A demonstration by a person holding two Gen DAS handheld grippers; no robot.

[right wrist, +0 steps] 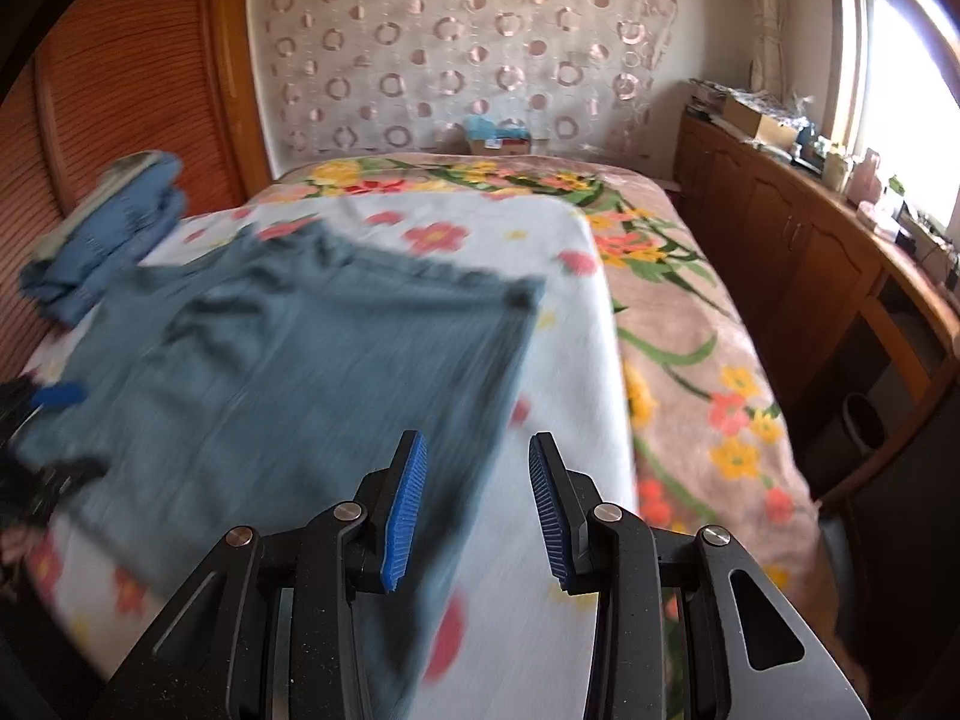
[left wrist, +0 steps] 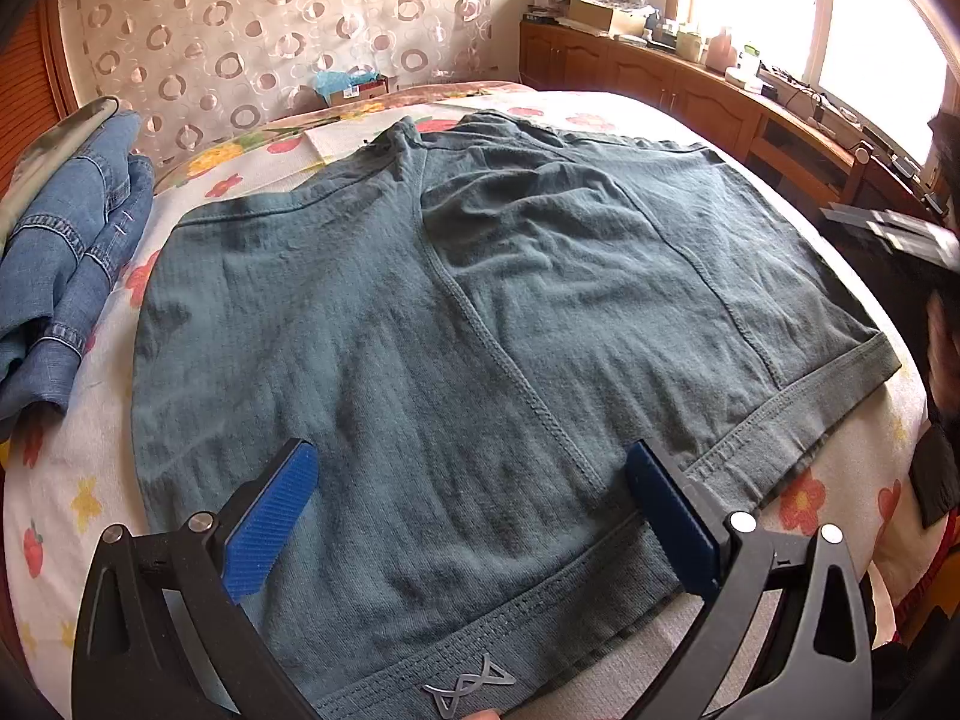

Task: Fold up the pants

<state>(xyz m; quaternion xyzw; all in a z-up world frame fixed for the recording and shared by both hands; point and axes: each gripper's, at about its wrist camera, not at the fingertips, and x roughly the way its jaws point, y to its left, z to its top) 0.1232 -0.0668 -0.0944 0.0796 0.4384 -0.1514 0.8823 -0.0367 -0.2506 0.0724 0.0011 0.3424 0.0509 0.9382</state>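
Grey-green pants (left wrist: 480,300) lie spread flat on the flowered sheet (left wrist: 90,450), with the logo waistband nearest the left wrist camera. My left gripper (left wrist: 471,456) hovers over the waistband end. Its jaws stand wide open with the cloth lying under the gap, and the pads do not press on it. In the blurred right wrist view the pants (right wrist: 288,372) lie to the left. My right gripper (right wrist: 477,441) is open over the pants' right edge and the bare sheet, with nothing between its pads. A blue pad of the left gripper (right wrist: 60,394) shows at the left edge.
Folded blue jeans (left wrist: 66,252) are stacked at the bed's left side, beside a wooden slatted door (right wrist: 120,90). A pink flowered blanket (right wrist: 690,330) covers the bed's right side. Cluttered wooden cabinets (left wrist: 690,78) run under the window on the right. A cardboard box (left wrist: 354,87) sits at the bed's far end.
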